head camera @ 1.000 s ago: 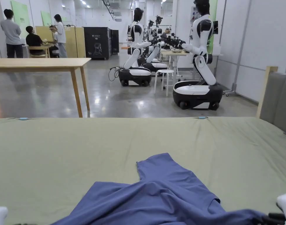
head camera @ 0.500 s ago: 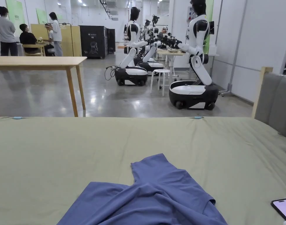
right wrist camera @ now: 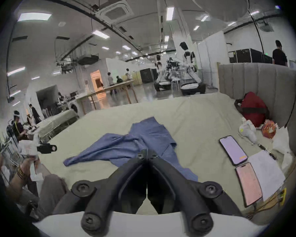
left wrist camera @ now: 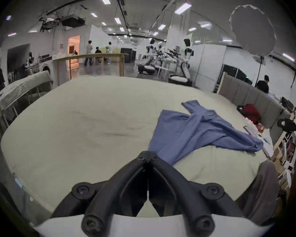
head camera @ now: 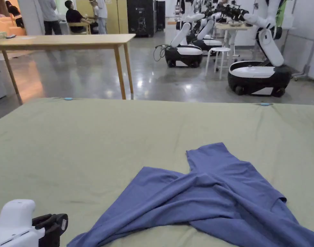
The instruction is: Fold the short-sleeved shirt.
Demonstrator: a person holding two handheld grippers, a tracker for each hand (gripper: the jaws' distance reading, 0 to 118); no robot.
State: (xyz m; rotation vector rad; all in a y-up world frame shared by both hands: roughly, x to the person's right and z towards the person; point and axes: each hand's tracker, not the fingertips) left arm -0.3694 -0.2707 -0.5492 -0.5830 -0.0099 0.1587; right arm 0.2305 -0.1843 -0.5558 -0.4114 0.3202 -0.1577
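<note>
Blue shirt (head camera: 214, 196) lies crumpled on the bed (head camera: 88, 144), unfolded; left gripper (left wrist camera: 148, 157) and right gripper (right wrist camera: 147, 152) closed, empty (all folds remain).

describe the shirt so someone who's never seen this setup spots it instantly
Start at the big bed with the olive-green sheet. The blue shirt lies crumpled near its front edge, one short sleeve pointing toward the far edge. It's the only cloth item there; the two phones and red bag sit off toward the grey padded headboard.

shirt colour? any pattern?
Plain blue shirt, no pattern visible; clearest in the head view.
</note>
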